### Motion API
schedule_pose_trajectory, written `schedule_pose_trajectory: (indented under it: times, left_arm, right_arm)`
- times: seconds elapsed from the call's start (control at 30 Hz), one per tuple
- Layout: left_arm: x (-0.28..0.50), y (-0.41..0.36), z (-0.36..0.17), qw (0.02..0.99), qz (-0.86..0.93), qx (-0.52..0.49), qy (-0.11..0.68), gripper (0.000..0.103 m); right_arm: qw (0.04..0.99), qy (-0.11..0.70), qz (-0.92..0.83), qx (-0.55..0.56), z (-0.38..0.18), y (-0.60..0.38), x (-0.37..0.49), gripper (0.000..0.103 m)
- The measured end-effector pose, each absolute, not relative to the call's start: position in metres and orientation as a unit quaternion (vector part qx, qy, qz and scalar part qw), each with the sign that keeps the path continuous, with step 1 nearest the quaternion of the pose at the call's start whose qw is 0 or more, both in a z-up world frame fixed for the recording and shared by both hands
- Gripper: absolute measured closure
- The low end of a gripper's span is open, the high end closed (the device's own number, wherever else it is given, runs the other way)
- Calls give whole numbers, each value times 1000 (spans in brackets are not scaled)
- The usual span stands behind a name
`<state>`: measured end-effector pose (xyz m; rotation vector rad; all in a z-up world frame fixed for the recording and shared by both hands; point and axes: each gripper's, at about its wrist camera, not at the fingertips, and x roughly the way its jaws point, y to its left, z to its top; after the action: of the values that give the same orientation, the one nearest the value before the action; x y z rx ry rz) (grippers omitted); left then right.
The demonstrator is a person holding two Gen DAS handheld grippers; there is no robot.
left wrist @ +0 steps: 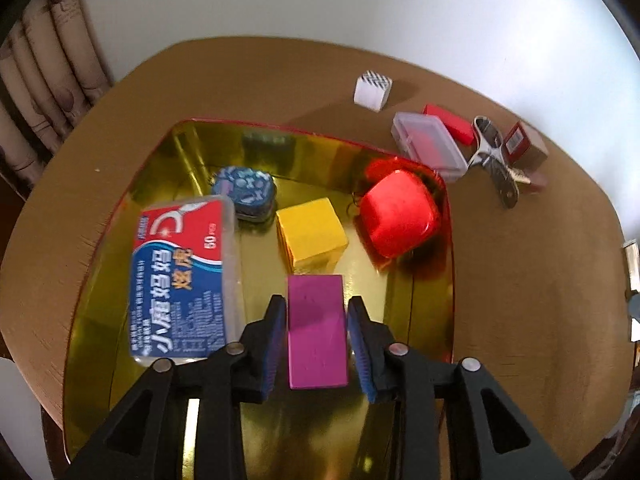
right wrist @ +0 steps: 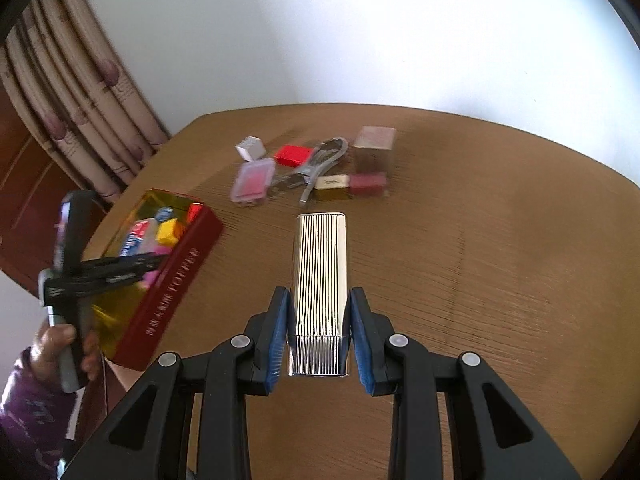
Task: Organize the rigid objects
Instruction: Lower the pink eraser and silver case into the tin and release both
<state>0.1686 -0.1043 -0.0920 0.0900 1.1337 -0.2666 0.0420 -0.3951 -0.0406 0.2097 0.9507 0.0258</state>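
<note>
left gripper point(left wrist: 317, 334) clamps a matte magenta slab point(left wrist: 317, 330) over the gold-lined tin point(left wrist: 420, 300), glossy red cube point(left wrist: 397, 213) at 1 o'clock; right gripper point(right wrist: 319, 330) grips a ribbed chrome case point(right wrist: 320, 280)

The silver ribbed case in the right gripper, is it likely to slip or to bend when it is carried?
The silver ribbed case looks like rigid metal, so bending seems unlikely. Its polished surface may be slippery, though the right gripper clamps its flat sides with blue pads, which probably helps. Its ridges run lengthwise, so sliding forward remains possible.

The left wrist view looks steeply down, close over the gold-lined tin point(left wrist: 120, 208). The right wrist view faces forward across the table point(right wrist: 500, 260), the tin point(right wrist: 176, 276) at its left; both share the far clutter.
</note>
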Motion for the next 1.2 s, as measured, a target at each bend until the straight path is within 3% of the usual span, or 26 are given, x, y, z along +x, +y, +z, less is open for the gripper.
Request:
schedule_pose_trajectory:
  times: [0.1,0.2,0.27,0.33,0.4,0.73,1.03,1.13,1.2]
  left_arm:
    - [164,-96,-84,834,-130,18,535,66]
    - [139,-71,-54,865,-117,-14,487,65]
    - [116,-44,-36,890,-62,-22,450,58]
    - [93,-17,-27,903,-5,-28,428,39]
    - [61,16,-25,913,73,-36,399,37]
    - [27,79,-66,885,77,-130,440,36]
    - [21,85,-59,895,62,-121,425,36]
    - [23,89,-60,892,58,-131,429,36]
    - [24,93,-61,888,52,-142,434,36]
  right_arm:
    - [885,454,31,103,-34,-380,46,75]
    - [882,452,66,113,-26,-355,54,75]
    - [879,454,92,112,-22,-335,61,75]
    - [871,460,134,108,-20,-302,72,75]
    - [861,468,169,104,-22,-271,82,75]
    - [787,550,275,52,-83,-114,139,75]
    - [785,571,241,12,-116,-79,156,74]
    - [786,569,240,16,-118,-76,157,72]
    - [792,562,236,20,-114,-77,155,63]
